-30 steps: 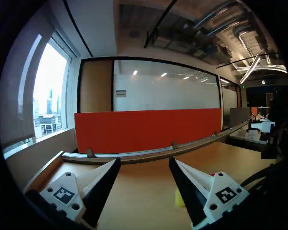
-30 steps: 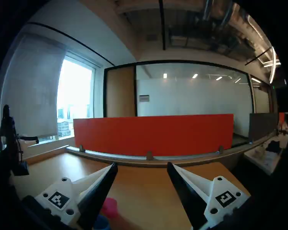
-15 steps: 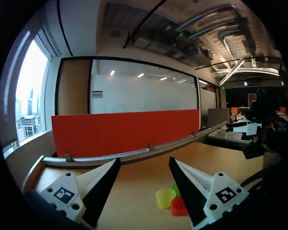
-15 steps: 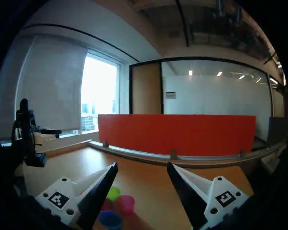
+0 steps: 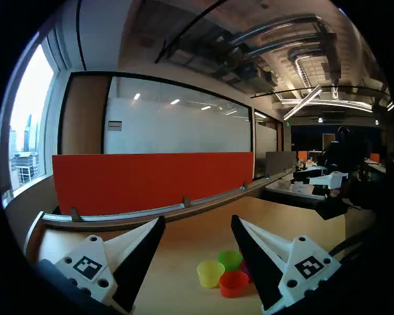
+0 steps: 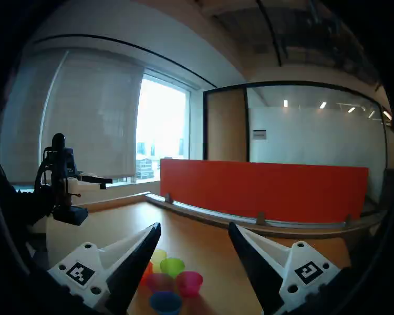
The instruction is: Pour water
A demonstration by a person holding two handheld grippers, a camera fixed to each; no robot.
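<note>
A cluster of small plastic cups stands on the wooden desk (image 5: 197, 241). In the left gripper view I see a yellow cup (image 5: 210, 273), a green cup (image 5: 230, 260) and a red cup (image 5: 234, 283), low between the fingers and beside the right one. My left gripper (image 5: 197, 217) is open and holds nothing. In the right gripper view, yellow (image 6: 158, 256), green (image 6: 172, 266), pink (image 6: 189, 283) and blue (image 6: 165, 302) cups sit below my right gripper (image 6: 194, 224), also open and holding nothing. Each gripper hovers above and short of the cups.
An orange divider panel (image 5: 155, 178) with a metal rail runs along the desk's far edge. The other gripper (image 6: 65, 184) shows at the left over the desk, held by a person in dark sleeves. A bright window (image 6: 163, 136) lies behind. Office desks (image 5: 302, 178) stretch off right.
The left view has swung to the right and the right view to the left. The cups have come up into view between the fingers of both. Both grippers stay open.
</note>
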